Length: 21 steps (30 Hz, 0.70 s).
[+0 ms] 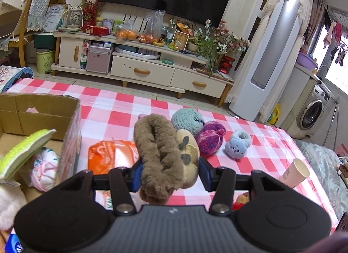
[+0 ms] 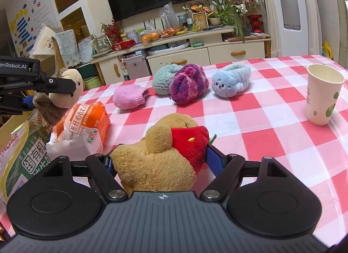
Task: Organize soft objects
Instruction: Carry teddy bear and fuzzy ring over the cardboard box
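Brown fur fills the middle of the left wrist view, where the left gripper (image 1: 168, 171) is closed on a brown and cream plush toy (image 1: 161, 155), its blue pads pressing the toy from both sides; the toy is held up off the table, above the red and white checked tablecloth (image 1: 121, 109); just to the left stands an open cardboard box (image 1: 37, 109), and inside it lie a green and white sponge (image 1: 26, 152), a pale ball of pink and white yarn (image 1: 44, 171) and something white and fluffy at the edge of the frame; an orange and white packet (image 1: 108, 155) lies on the cloth between the box and the held toy; beyond the toy, grouped together, sit a teal knitted ball (image 1: 187, 121), a purple and pink knitted ball (image 1: 209, 137) and a small light blue slipper (image 1: 238, 144), the teal and purple ones touching; a paper cup (image 1: 294, 172) stands near the right edge of the table; in the right wrist view the right gripper (image 2: 159, 161) is clamped on a tan teddy bear (image 2: 156, 161) that wears a red piece at its front, the bear squeezed between the two fingers and lying low over the cloth; whether it touches the cloth I cannot tell; farther back on the cloth a pink knitted hat (image 2: 129, 97) lies just left of the teal ball.
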{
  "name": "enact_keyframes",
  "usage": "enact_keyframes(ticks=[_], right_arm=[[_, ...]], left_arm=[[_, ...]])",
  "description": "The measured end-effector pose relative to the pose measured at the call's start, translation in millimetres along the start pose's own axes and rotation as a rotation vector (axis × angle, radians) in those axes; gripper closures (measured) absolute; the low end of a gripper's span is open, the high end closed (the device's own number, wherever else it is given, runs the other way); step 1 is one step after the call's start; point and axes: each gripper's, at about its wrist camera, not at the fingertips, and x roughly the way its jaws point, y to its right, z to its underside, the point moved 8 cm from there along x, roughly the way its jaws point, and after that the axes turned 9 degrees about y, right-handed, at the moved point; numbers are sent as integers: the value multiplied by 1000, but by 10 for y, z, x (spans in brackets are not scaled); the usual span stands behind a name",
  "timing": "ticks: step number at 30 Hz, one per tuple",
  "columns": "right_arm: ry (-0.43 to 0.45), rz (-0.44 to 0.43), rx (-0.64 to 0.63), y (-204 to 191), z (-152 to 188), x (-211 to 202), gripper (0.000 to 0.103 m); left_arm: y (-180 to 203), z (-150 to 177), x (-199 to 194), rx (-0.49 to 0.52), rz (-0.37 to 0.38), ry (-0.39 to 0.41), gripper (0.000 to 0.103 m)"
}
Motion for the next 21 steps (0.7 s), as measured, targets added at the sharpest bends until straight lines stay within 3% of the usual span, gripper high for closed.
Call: enact_keyframes(ticks=[12,21], right_arm=[[41,-37,-35,-320,-177,-75,6],[78,-118,-73,-759,-341,-180,6]], left_arm=[[-159,-184,-227,1,12,62,53],[-469,-407,-428,-27,-12,130,52]])
